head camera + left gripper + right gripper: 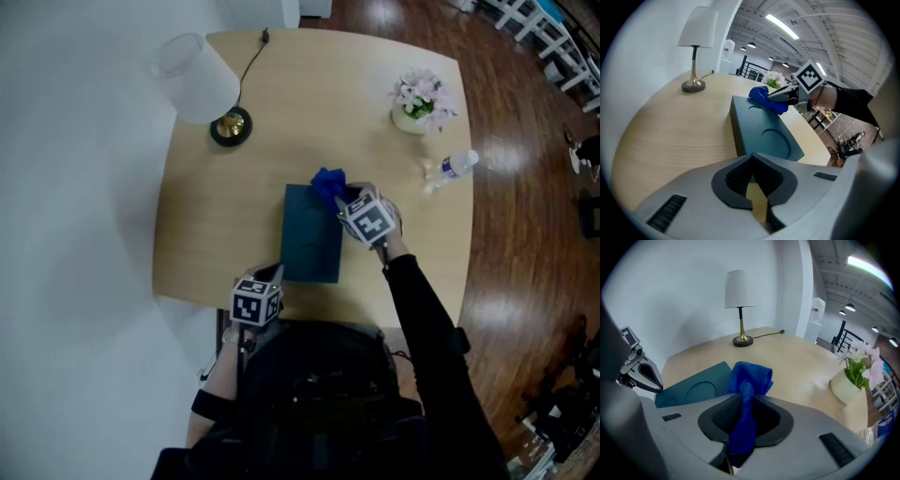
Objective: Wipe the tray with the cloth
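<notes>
My right tongs [740, 405] pinched the bunched blue microfibre cloth [749, 376] at the far end of the dark teal rectangular tray [309, 246] on the pale wooden worktop [225, 202]. My left tongs [752, 161], pressed together and empty, hung by its near left corner. I judged it best to press the cloth flat and sweep towards me in overlapping strokes.

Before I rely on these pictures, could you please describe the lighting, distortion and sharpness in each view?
Head view: evenly lit, sharp, glare streaks on the wooden floor. Left gripper view: strong fisheye bends the table edge, dark corners, bright ceiling lights, left tongs soft up close. Right gripper view: same fisheye and dark corners; the cloth gripped in the right tongs is slightly blurred.
</notes>
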`<state>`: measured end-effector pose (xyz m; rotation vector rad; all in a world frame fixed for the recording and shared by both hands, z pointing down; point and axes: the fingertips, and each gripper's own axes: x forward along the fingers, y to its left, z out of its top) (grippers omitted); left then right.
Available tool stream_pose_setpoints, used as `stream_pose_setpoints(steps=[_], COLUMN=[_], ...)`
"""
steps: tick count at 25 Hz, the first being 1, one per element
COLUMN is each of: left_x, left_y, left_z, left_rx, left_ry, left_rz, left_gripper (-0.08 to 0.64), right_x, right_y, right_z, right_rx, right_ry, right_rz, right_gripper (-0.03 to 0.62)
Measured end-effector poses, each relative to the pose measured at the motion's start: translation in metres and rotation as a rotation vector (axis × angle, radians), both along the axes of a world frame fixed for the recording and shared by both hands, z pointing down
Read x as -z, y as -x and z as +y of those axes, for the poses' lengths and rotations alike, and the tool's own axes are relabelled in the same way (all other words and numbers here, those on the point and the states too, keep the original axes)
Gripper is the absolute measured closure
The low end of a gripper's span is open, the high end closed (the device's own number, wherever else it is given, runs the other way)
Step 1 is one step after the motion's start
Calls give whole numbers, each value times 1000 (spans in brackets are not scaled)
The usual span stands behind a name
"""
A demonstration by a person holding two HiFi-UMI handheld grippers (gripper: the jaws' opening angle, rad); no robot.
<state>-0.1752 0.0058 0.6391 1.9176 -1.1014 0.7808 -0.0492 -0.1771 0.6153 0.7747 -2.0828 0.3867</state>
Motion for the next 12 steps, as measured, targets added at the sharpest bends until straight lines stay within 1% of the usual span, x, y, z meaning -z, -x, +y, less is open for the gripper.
stream_pose_setpoints(steps=[2, 5, 9, 12], left_x=[-1, -2, -2, -3], left_y=[0, -2, -3, -1], left_z=[0, 0, -2, -3], left_rx=[-2, -9, -24, -17], left_ry=[4, 8, 4, 9], left_rz=[-6, -19, -32, -11], left_gripper=[557, 556, 555, 555], right_x=[0, 1, 2, -2], right_y=[0, 3, 12, 18], right_z=[4, 25, 84, 137], right_rx=[1, 33, 100, 150], right_ry=[12, 36, 81, 137], right_rz=[-6, -34, -66, -75], right_gripper=[511, 511, 511, 511])
